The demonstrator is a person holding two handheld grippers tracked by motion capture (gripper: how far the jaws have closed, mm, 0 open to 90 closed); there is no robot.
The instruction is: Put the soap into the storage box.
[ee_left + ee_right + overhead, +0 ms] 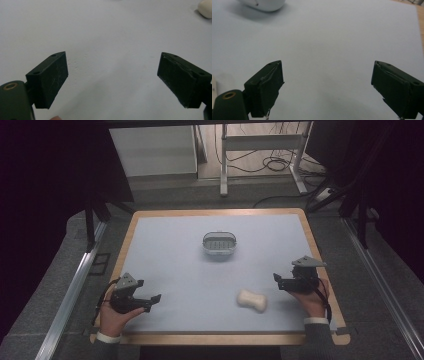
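From above, the soap bar lies on the surface near the right claw, short of the soap dish. The left claw gapes, empty. The right claw's own view shows released jaws, ready to grasp

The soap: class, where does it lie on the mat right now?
High view: the soap lies near the mat's front edge, right of centre, beside the right claw.

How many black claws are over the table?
2. The left black claw is held over the near left part of the pale blue table mat. The right black claw is at the near right, beside the cream peanut-shaped soap bar.
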